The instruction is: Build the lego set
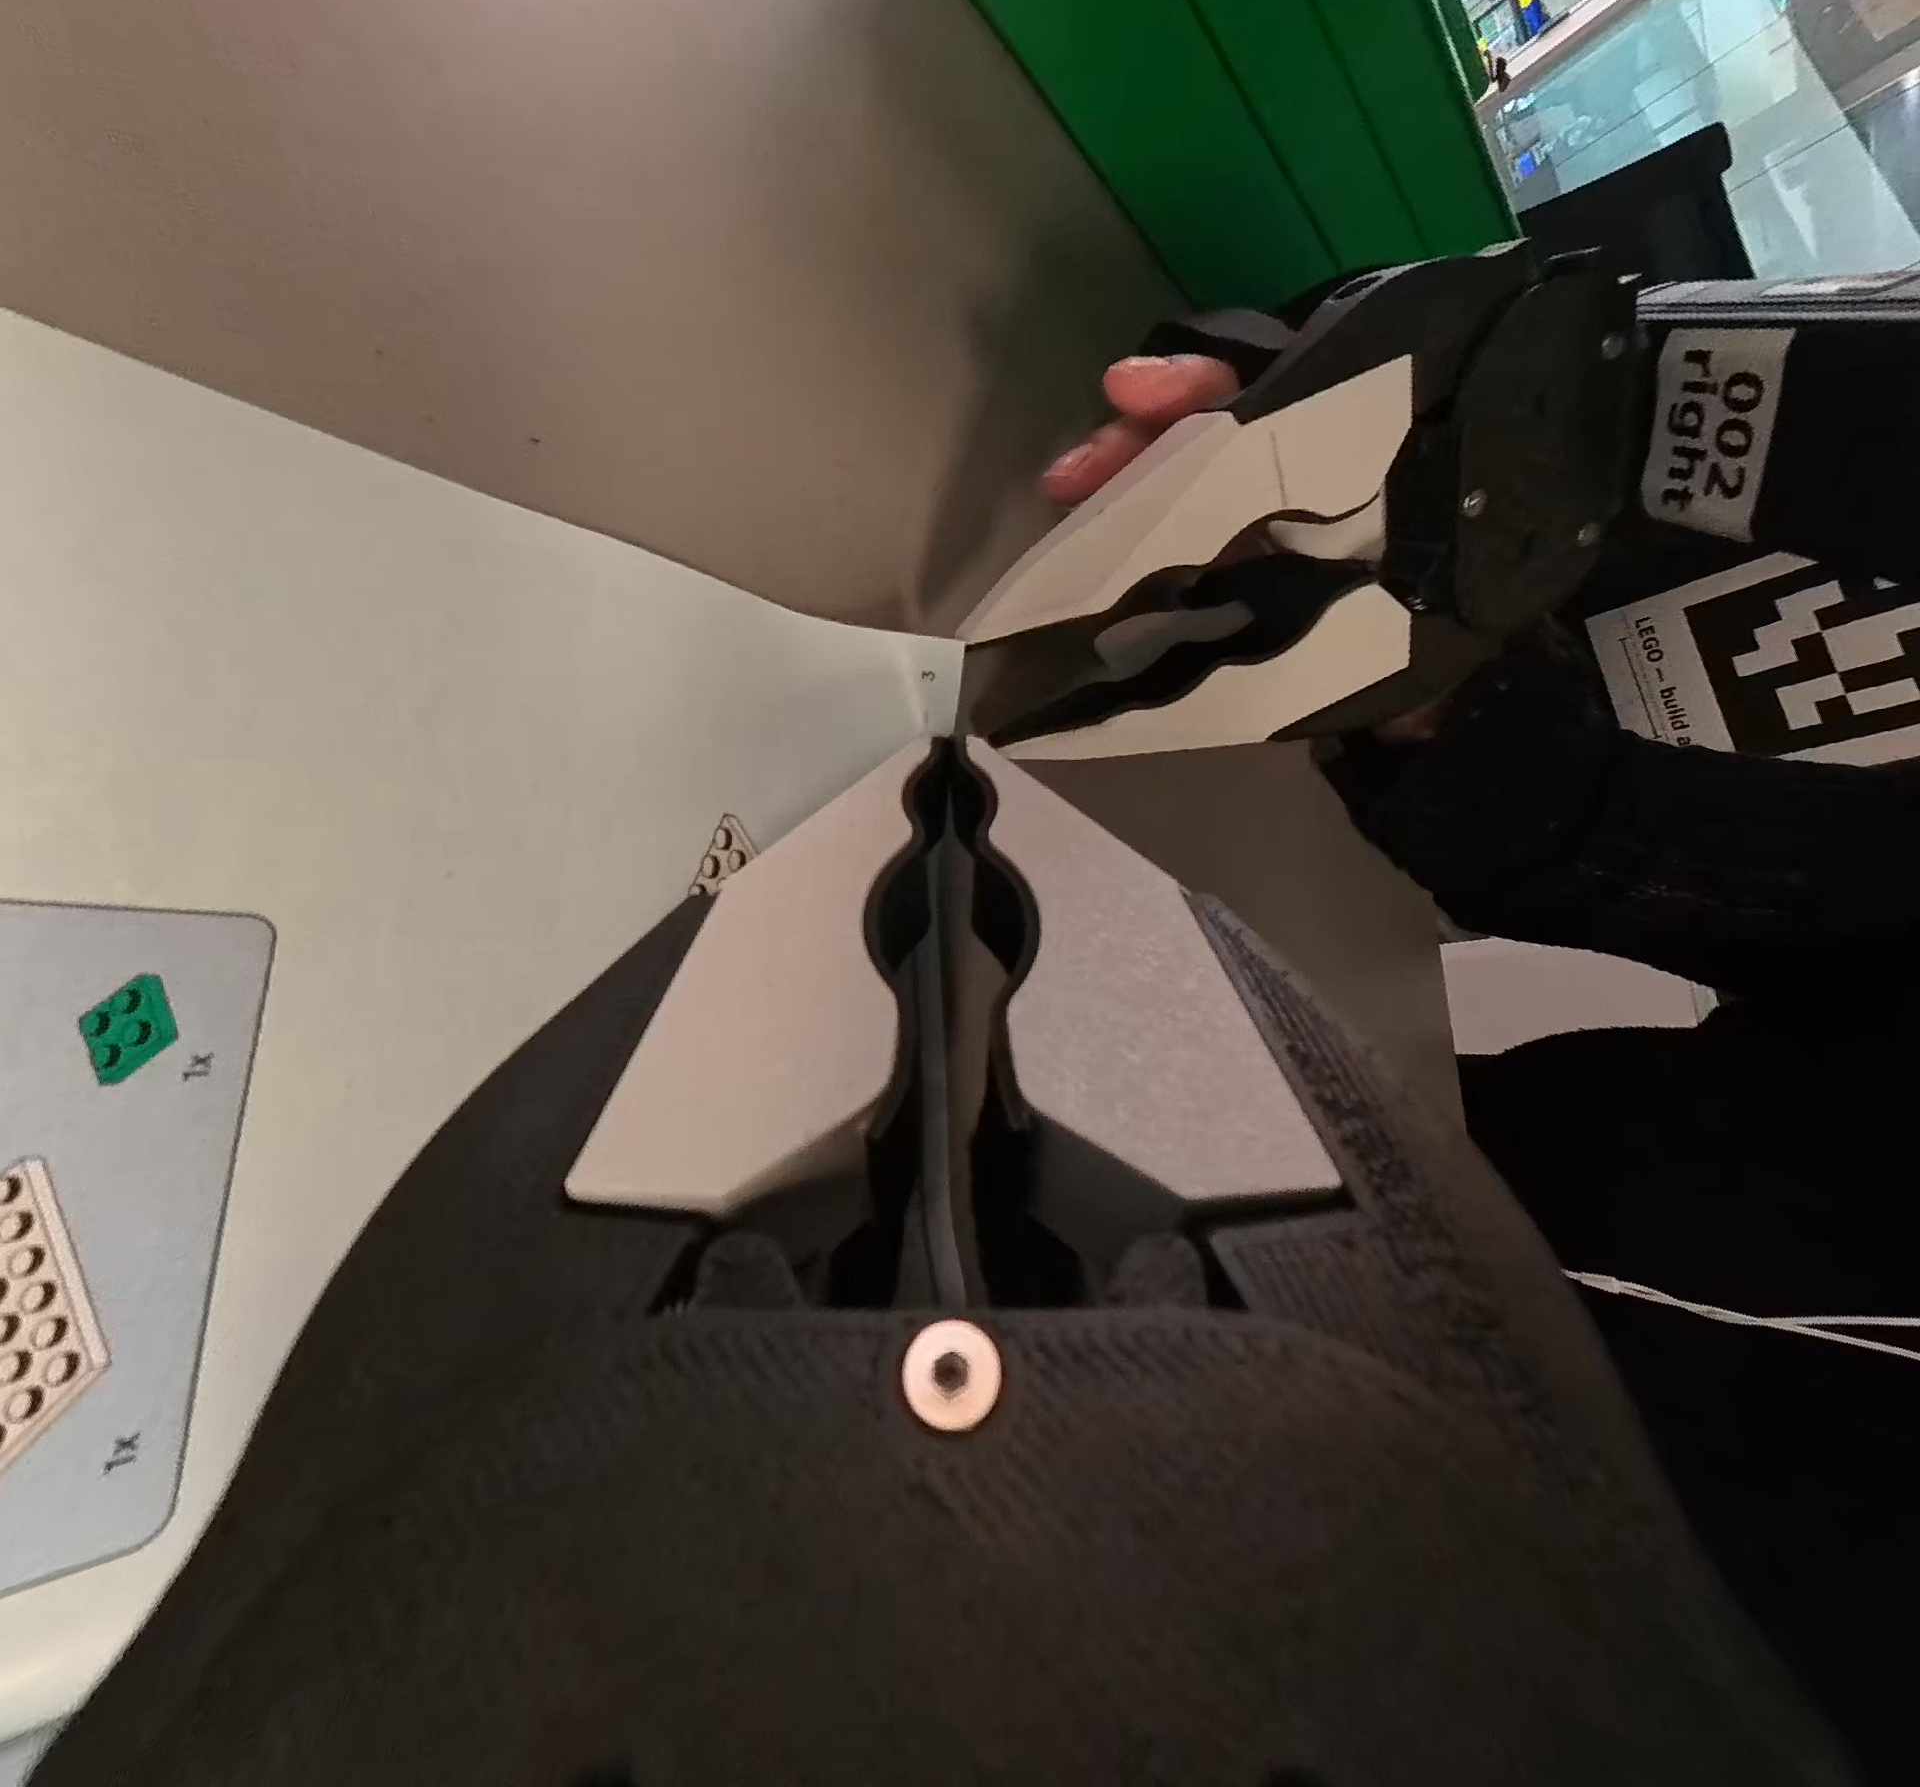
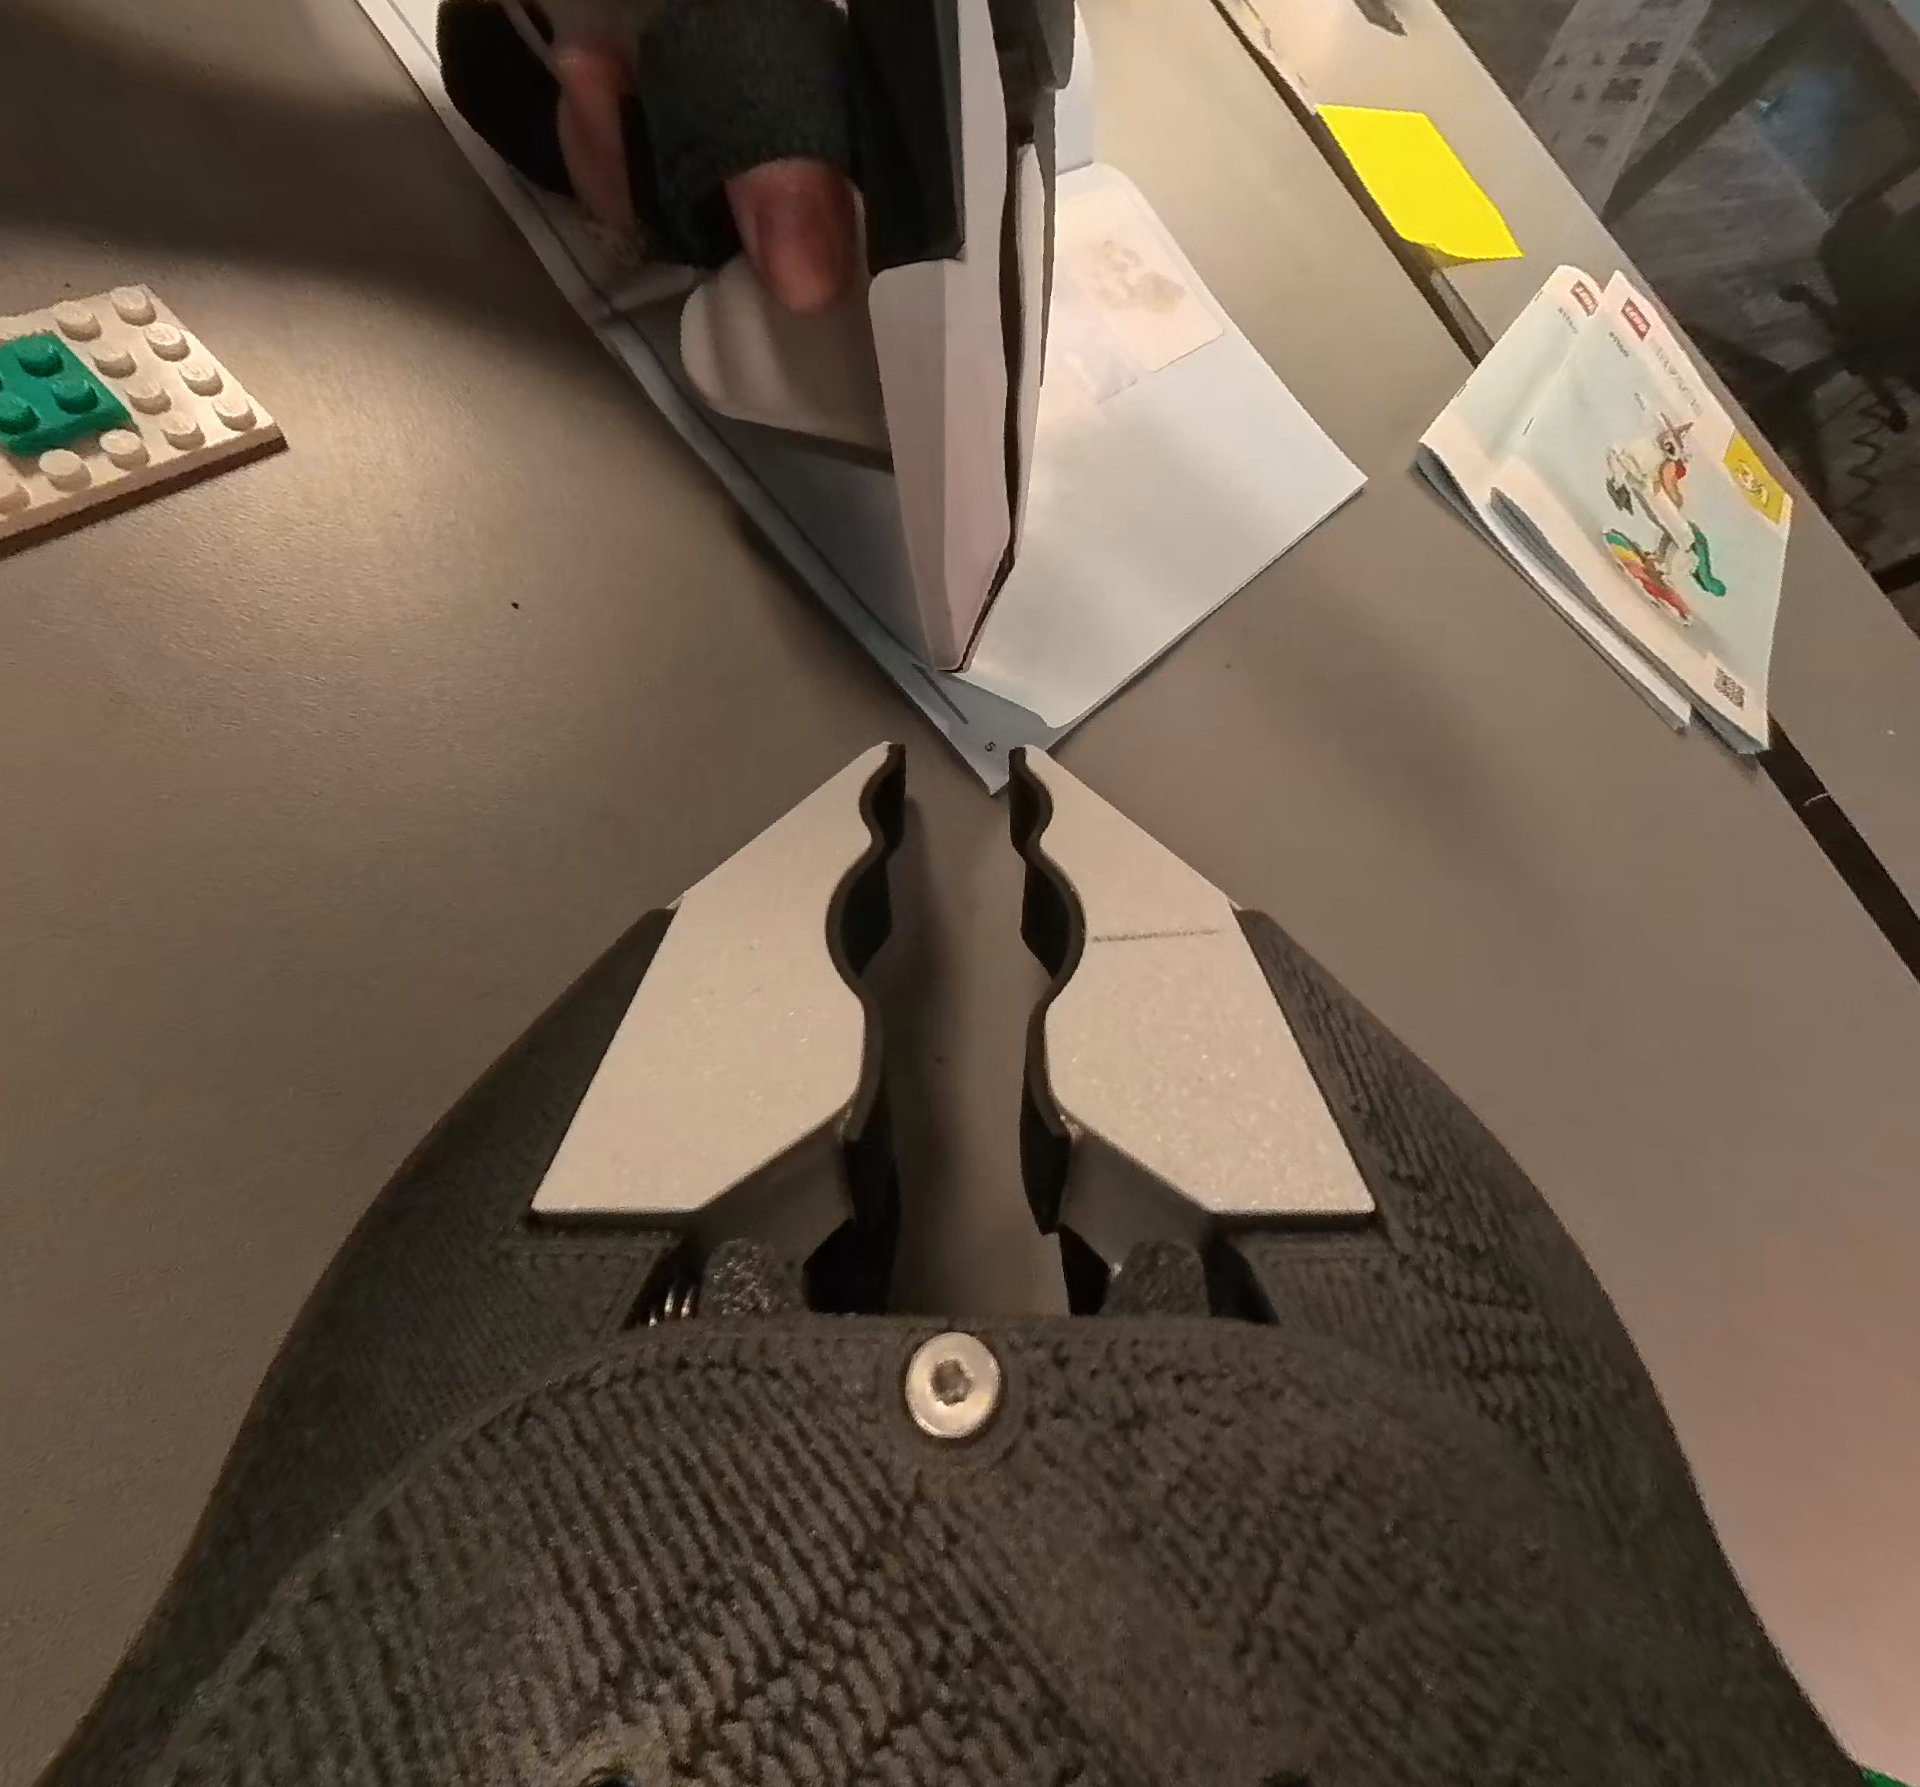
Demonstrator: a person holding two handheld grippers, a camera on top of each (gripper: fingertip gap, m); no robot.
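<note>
The instruction booklet (image 2: 1143, 532) lies open on the grey table (image 2: 416, 802). My left gripper (image 1: 948, 750) is shut on one of its pages (image 1: 416, 698) and holds the page curled up off the booklet; this gripper also shows in the right wrist view (image 2: 961, 662). My right gripper (image 2: 956, 761) is open by a narrow gap, its tips at the booklet's near corner; it also shows in the left wrist view (image 1: 977, 688). A tan plate (image 2: 156, 407) with a green brick (image 2: 52, 397) on it lies at the left.
A stack of other booklets (image 2: 1621, 511) and a yellow sheet (image 2: 1413, 179) lie at the right near the table edge. A person's hand (image 2: 665, 75) holds the left gripper. A green panel (image 1: 1195, 54) stands behind the table. The tips of both grippers are at nearly the same place. Left tips and right tips are each some 12 cm from the tan plate (image 2: 156, 407).
</note>
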